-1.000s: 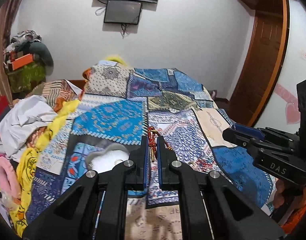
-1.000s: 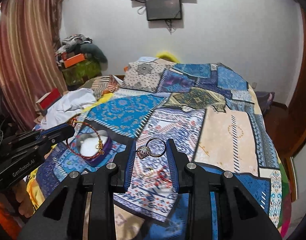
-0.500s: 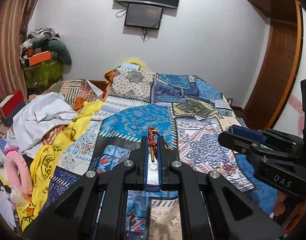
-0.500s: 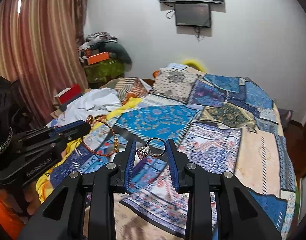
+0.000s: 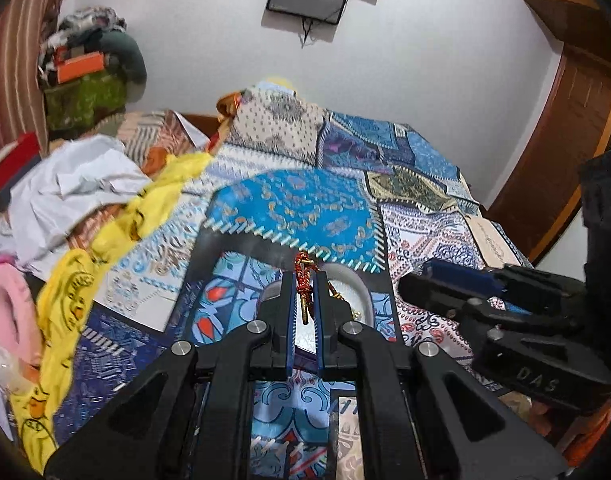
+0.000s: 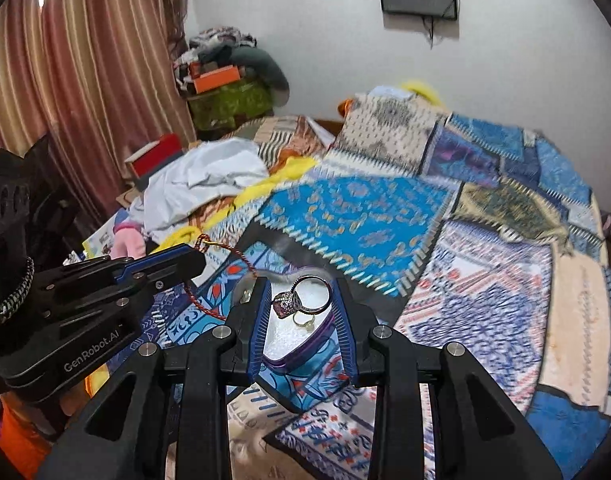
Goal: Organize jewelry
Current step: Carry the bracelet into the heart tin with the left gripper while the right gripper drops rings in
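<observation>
Your right gripper (image 6: 301, 300) clasps a silver ring (image 6: 302, 299) above the white-lined jewelry box (image 6: 283, 338), which rests on the patchwork bedspread (image 6: 485, 280). Your left gripper (image 5: 304, 300) pinches a red-and-gold bracelet (image 5: 303, 280) over the same box.

— We get soft, even indoor light in both views; the white wall (image 5: 209, 40) at the top reads brightest, without harsh glare.

— We also see strong fisheye bending and black corners. The bedspread (image 6: 485, 240) smears with motion blur at right in the right wrist view.
</observation>
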`<action>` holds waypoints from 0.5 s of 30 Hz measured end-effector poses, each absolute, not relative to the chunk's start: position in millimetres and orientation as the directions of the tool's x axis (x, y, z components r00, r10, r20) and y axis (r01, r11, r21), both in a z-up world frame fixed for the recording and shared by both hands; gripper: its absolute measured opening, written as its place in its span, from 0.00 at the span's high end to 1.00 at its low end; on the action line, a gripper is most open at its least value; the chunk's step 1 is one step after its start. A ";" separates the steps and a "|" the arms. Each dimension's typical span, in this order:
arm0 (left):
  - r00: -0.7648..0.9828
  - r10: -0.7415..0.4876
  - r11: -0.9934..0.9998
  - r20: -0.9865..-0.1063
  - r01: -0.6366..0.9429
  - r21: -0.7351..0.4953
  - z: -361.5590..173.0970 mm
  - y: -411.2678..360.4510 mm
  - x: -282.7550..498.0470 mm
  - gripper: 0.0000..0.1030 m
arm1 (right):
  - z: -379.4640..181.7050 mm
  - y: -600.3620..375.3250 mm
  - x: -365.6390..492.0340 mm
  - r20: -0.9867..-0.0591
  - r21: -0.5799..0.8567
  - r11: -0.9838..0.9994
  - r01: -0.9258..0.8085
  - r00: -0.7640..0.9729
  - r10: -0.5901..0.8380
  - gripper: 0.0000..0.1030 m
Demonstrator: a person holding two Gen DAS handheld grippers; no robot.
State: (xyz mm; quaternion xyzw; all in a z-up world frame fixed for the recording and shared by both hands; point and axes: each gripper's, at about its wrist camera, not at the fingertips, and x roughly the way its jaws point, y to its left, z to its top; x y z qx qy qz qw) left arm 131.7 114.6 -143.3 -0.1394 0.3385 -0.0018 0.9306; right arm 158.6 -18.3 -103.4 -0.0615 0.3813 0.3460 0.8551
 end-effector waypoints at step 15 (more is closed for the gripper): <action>0.724 -0.172 0.955 -0.667 -0.042 -0.292 -182.1 125.8 158.9 0.94 | -138.3 6.6 171.3 -0.769 0.170 0.739 -0.651 0.382 0.513 0.73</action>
